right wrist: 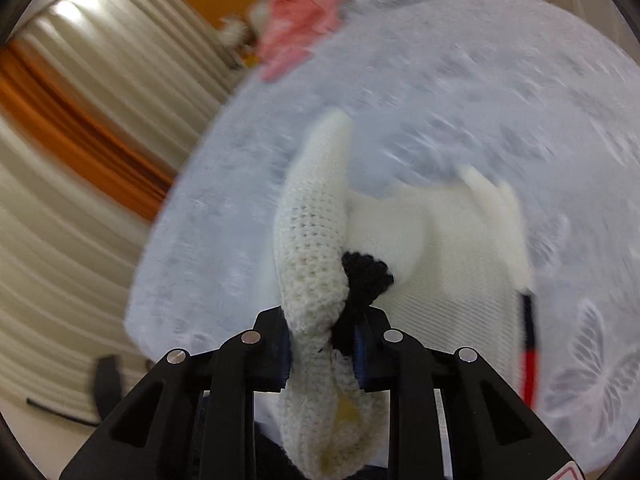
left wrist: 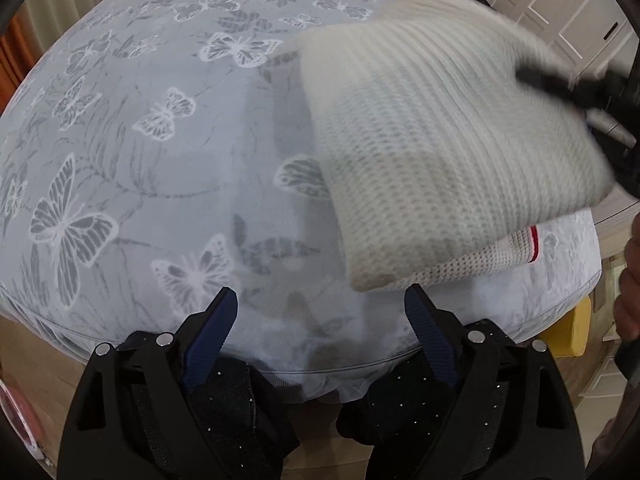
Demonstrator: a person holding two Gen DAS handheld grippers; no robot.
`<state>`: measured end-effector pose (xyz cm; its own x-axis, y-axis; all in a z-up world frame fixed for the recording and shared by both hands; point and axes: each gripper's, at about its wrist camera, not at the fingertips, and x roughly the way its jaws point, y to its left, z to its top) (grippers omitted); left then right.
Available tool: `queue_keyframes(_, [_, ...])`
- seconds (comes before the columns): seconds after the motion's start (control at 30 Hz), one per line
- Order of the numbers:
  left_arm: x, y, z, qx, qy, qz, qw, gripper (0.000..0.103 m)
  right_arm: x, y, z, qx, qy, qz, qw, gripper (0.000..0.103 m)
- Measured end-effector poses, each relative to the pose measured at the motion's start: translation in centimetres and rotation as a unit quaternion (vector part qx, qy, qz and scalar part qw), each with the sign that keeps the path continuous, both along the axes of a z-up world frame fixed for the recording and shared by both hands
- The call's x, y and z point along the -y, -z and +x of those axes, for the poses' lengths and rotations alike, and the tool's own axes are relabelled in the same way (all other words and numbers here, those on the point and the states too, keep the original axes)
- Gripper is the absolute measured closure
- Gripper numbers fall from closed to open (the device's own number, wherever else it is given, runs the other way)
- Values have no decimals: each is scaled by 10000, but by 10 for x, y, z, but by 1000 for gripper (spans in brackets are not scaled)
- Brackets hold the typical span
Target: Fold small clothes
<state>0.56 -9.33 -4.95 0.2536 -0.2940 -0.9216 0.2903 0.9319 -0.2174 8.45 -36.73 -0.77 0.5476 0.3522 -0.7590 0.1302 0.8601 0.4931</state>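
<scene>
A cream knitted garment [left wrist: 444, 152] with a red trim stripe hangs lifted over the right side of the bed, blurred by motion. My left gripper [left wrist: 320, 308] is open and empty, just below and left of its lower corner. My right gripper [right wrist: 322, 340] is shut on a bunched cream edge of the garment [right wrist: 312, 248] with a black knitted patch [right wrist: 364, 276]. The rest of the garment lies on the bed beyond it. The right gripper also shows in the left wrist view [left wrist: 560, 84] as a dark blur at the garment's upper right.
The bed is covered by a grey butterfly-print sheet [left wrist: 160, 140]. A pink garment [right wrist: 300, 20] lies at the far end of the bed. Curtains [right wrist: 80, 140] hang left of the bed. White cupboards [left wrist: 568, 8] stand at the right.
</scene>
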Motion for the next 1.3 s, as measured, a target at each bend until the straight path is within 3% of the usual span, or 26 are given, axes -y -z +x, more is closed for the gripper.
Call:
queue_keyframes(0.1, [1,9,0,-184,-41,-54,9998,19,18,49,-2,-683,187,-89,9974,81])
queue_keyframes(0.17, [1,11,0,-253,-59,-74,9996,19,18,58,-6,-749,221,-25,9969,81])
queue_keyframes(0.27, [2,11,-4,-235,-19,-64,9997,19,14,32,-5,-316,165,226,9991,81])
queue_keyframes(0.33, [3,11,-4,-225,38,-15,9997,19,8,-4,-10,213,69,136,9997,81])
queue_keyframes(0.43, [4,11,-4,-210,11,-23,9998,19,11,-15,-22,380,208,-326,9985,81])
queue_keyframes(0.5, [4,12,-3,-241,-45,-108,9996,18,23,25,-21,-180,296,-661,9972,81])
queue_keyframes(0.57, [4,12,-1,-270,-46,-153,9995,18,35,76,-19,-904,364,-351,9946,79])
queue_keyframes(0.6, [7,13,-1,-292,-16,-155,9995,18,39,85,-23,-968,413,-149,9943,78])
queue_keyframes(0.7, [11,10,-5,-240,99,-137,9996,18,46,74,-27,-654,468,274,9964,65])
queue_keyframes(0.77, [13,8,-6,-207,147,-127,9996,16,51,64,-17,-463,466,436,9969,42])
queue_keyframes(0.83, [15,9,-6,-223,147,-123,9996,15,57,63,3,-433,431,599,9963,33])
queue_keyframes(0.9, [17,10,-5,-267,120,-141,9995,15,65,76,26,-600,486,836,9935,33])
queue_keyframes(0.93, [17,10,-4,-277,97,-163,9994,15,66,83,34,-719,500,993,9912,49])
queue_keyframes(0.97, [18,10,-4,-279,82,-188,9994,15,67,86,39,-747,502,1138,9894,76])
queue_keyframes(1.0, [18,9,-4,-271,77,-193,9994,15,64,78,42,-656,466,1116,9905,76])
queue_keyframes(1.1, [17,8,-3,-222,105,-176,9995,15,41,13,35,346,144,347,9987,78])
queue_keyframes(1.17, [15,10,-1,-212,107,-160,9996,15,34,-4,32,712,-9,-12,9975,78])
queue_keyframes(1.2, [16,12,1,-243,93,-152,9995,15,37,12,40,443,39,-314,9985,77])
queue_keyframes(1.23, [17,13,2,-275,80,-156,9995,15,45,40,53,-109,94,-519,9985,77])
queue_keyframes(1.3, [19,13,5,-326,59,-214,9992,15,64,82,56,-841,315,-318,9955,77])
